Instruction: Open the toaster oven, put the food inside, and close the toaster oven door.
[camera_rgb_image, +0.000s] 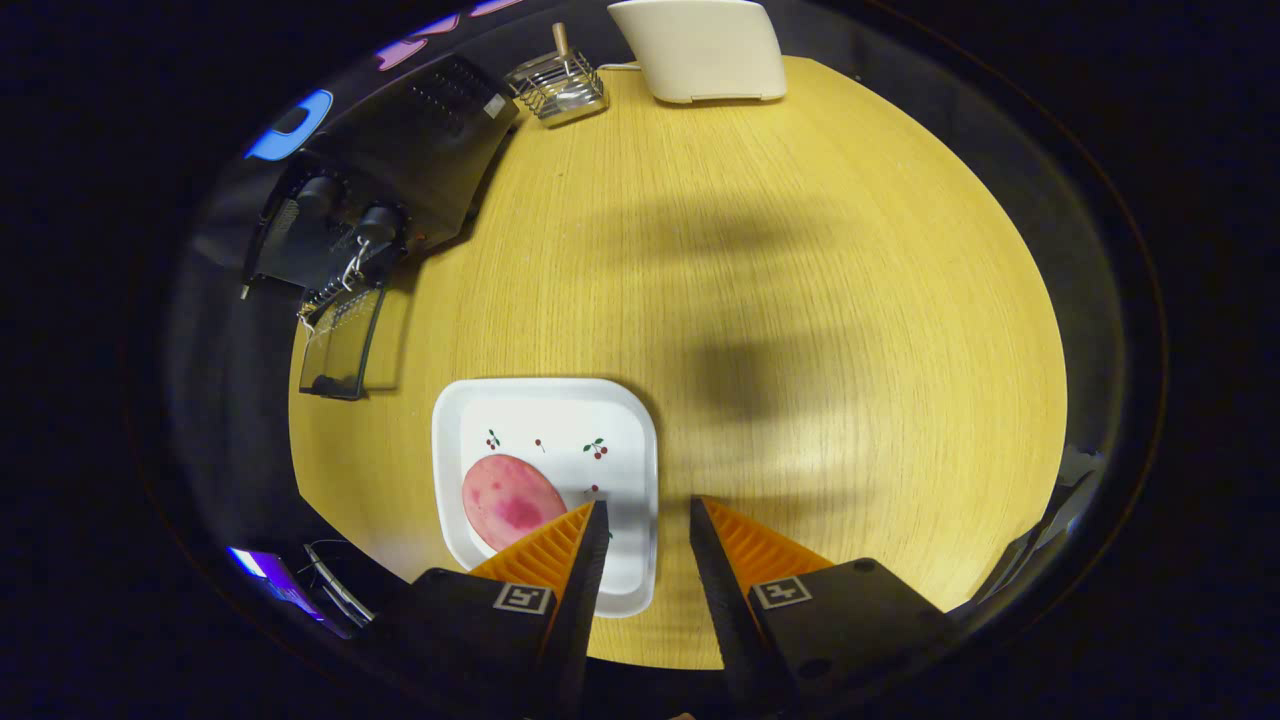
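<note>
A round, light wooden table (800, 250) stands in dark surroundings.

The tongs-mounted fisheye looks steeply down from well above the table (800, 250).

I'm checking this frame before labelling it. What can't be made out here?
- Food on the white plate: its near edge is covered by a claw finger.
- Toaster oven: inside is dark, and distorted by the fisheye; its door hangs open.
- Wire rack contents: too small.
- Claw, open above the table: height unclear.
</note>
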